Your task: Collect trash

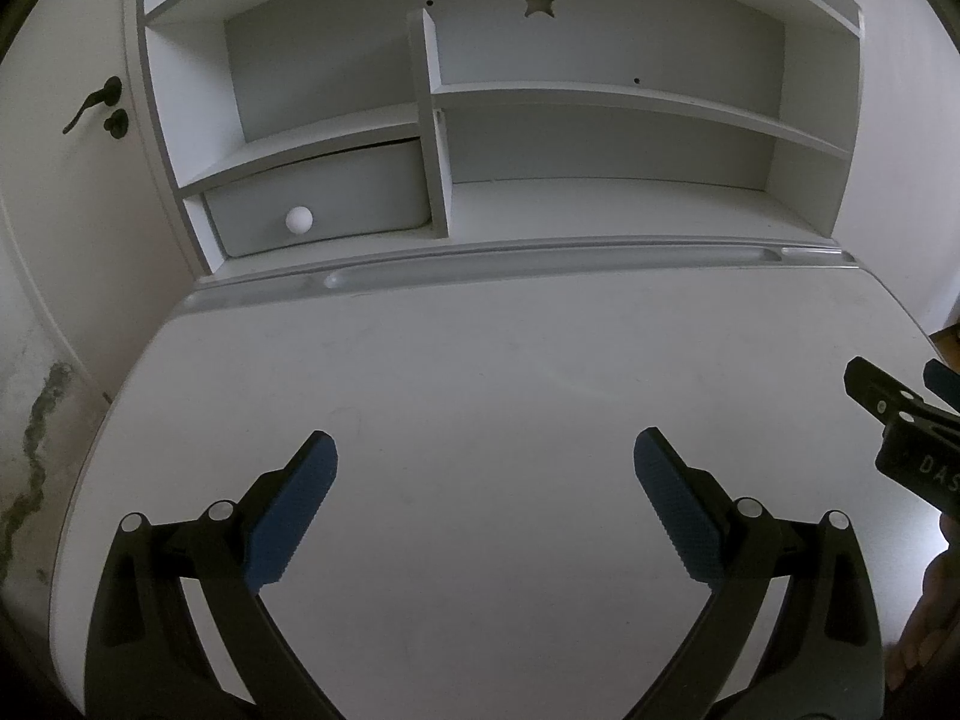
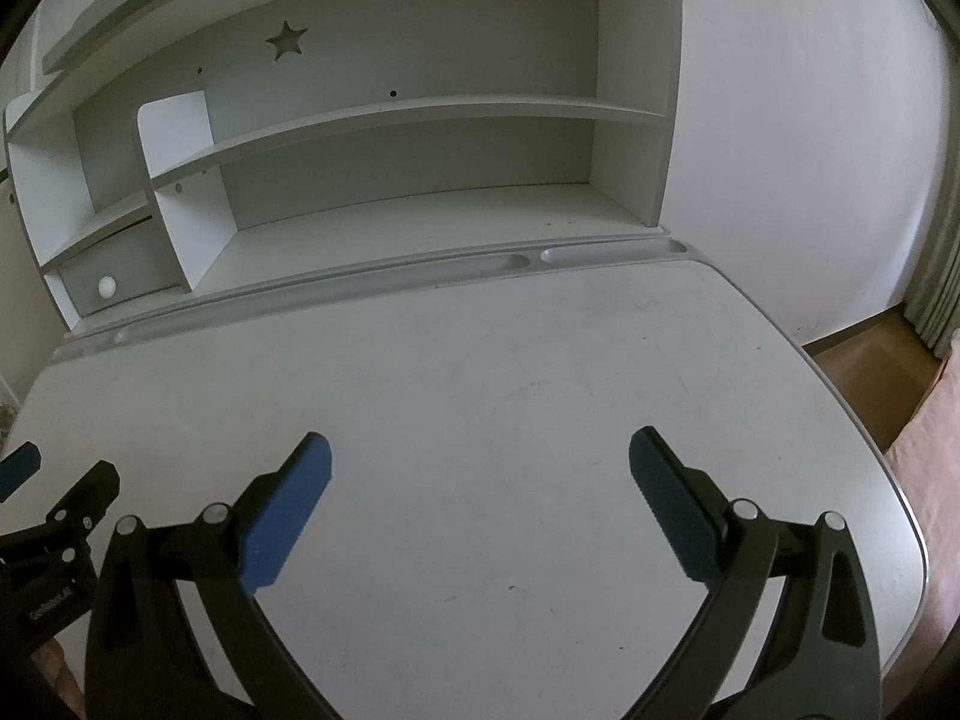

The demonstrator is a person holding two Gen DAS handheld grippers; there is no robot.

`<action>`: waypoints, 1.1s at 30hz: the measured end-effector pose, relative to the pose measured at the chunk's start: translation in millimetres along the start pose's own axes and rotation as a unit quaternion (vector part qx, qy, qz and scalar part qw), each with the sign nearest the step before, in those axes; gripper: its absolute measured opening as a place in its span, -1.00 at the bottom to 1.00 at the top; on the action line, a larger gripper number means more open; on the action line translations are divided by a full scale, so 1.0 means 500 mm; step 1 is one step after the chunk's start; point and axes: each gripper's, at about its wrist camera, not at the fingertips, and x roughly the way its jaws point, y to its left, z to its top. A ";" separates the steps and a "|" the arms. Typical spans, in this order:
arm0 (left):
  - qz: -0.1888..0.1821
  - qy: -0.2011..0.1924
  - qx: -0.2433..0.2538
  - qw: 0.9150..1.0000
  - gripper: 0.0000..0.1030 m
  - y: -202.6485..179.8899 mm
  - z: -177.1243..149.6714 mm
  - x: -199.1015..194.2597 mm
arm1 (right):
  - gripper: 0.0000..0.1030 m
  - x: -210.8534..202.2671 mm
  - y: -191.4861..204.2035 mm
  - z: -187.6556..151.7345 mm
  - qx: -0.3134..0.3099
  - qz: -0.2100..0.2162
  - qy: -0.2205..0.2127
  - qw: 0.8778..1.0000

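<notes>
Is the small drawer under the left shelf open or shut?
Slightly open: the drawer front sits askew, with a dark gap along its top edge under the shelf. Its white knob is untouched; both grippers hover over the desk.

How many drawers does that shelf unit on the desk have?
1. The drawer with a round white knob sits at the bottom left of the shelf unit. No others show; the unit's top is cut off.

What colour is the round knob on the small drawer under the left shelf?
White. The round knob on the pale grey drawer shows best in the left wrist view.
</notes>
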 end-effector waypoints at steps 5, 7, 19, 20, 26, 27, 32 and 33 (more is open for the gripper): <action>-0.009 -0.003 -0.010 1.000 0.87 0.004 0.000 -0.003 | 0.86 0.001 -0.001 0.001 -0.002 0.000 0.002 1.000; -0.017 -0.012 -0.024 0.999 0.87 0.017 0.001 -0.009 | 0.86 0.003 0.000 0.000 -0.006 0.001 0.007 1.000; 0.021 0.004 -0.014 1.000 0.87 0.022 0.015 -0.025 | 0.86 0.013 -0.006 -0.003 -0.009 0.003 0.025 1.000; 0.041 0.005 -0.008 0.999 0.87 0.016 0.012 -0.026 | 0.86 0.011 -0.006 -0.004 -0.009 0.002 0.024 1.000; 0.039 0.009 -0.002 0.999 0.87 0.005 0.005 -0.032 | 0.86 0.011 -0.005 -0.004 -0.011 0.003 0.023 1.000; 0.040 0.010 0.001 0.999 0.87 0.003 0.004 -0.032 | 0.86 0.011 -0.006 -0.003 -0.012 0.003 0.023 1.000; 0.037 0.013 0.005 0.999 0.87 -0.003 0.002 -0.029 | 0.86 0.011 -0.008 -0.004 -0.011 0.004 0.022 1.000; 0.036 0.014 0.006 0.999 0.87 -0.005 0.000 -0.030 | 0.86 0.011 -0.008 -0.004 -0.012 0.004 0.022 1.000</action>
